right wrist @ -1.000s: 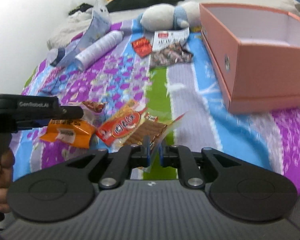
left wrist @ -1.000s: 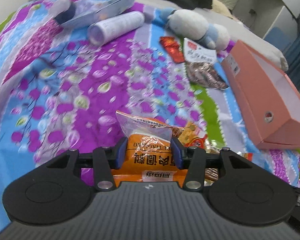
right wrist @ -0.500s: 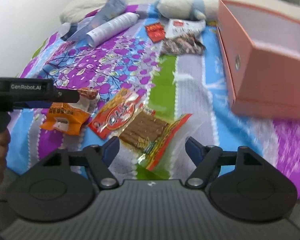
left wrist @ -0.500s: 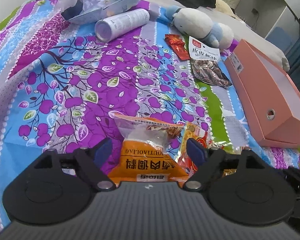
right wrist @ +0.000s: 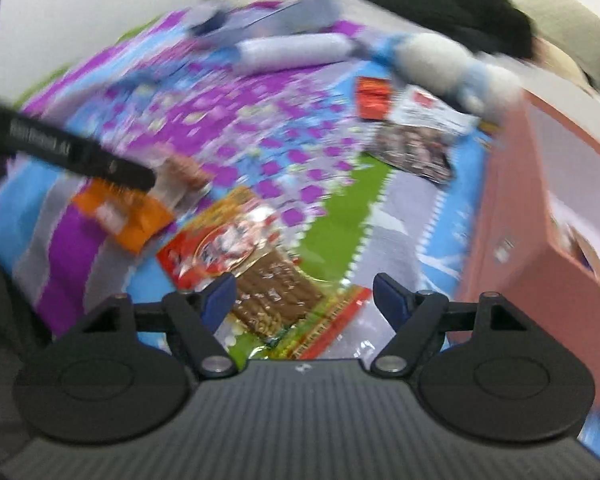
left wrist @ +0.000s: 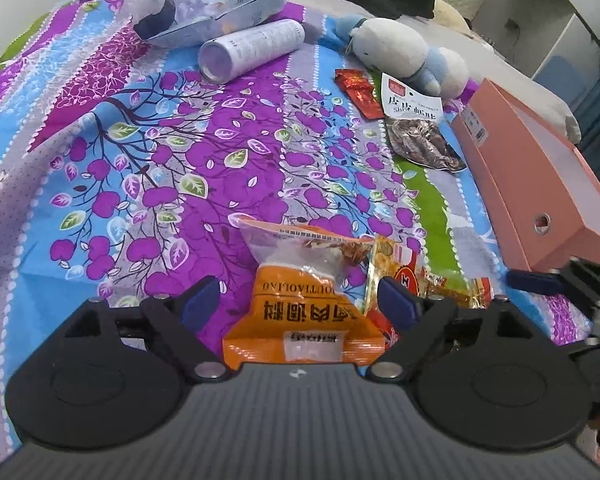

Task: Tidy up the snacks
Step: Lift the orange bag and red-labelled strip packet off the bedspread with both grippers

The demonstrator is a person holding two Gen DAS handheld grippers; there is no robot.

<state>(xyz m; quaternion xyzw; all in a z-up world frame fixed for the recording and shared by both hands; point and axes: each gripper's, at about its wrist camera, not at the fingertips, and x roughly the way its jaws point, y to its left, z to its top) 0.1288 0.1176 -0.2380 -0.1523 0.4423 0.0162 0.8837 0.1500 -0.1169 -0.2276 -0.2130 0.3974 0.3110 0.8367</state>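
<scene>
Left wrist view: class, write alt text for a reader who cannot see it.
The left tongs stand open over an orange snack packet lying on a purple floral bedspread, with a red snack packet beside it. Farther back lie a dark snack bag, a white tube and a plush toy; an open pink box sits right.

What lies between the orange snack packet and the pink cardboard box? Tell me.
In the left wrist view, a red-and-yellow snack packet lies between the orange snack packet and the pink cardboard box.

My bed [left wrist: 148, 168], purple floral sheet. On it: orange pack [left wrist: 300, 312] & red pack [left wrist: 396, 280] touching, nearest me; dark pack [left wrist: 420, 140], red sachet [left wrist: 358, 92], plush [left wrist: 396, 50], tube [left wrist: 252, 48], pink box [left wrist: 540, 184] at right.
</scene>
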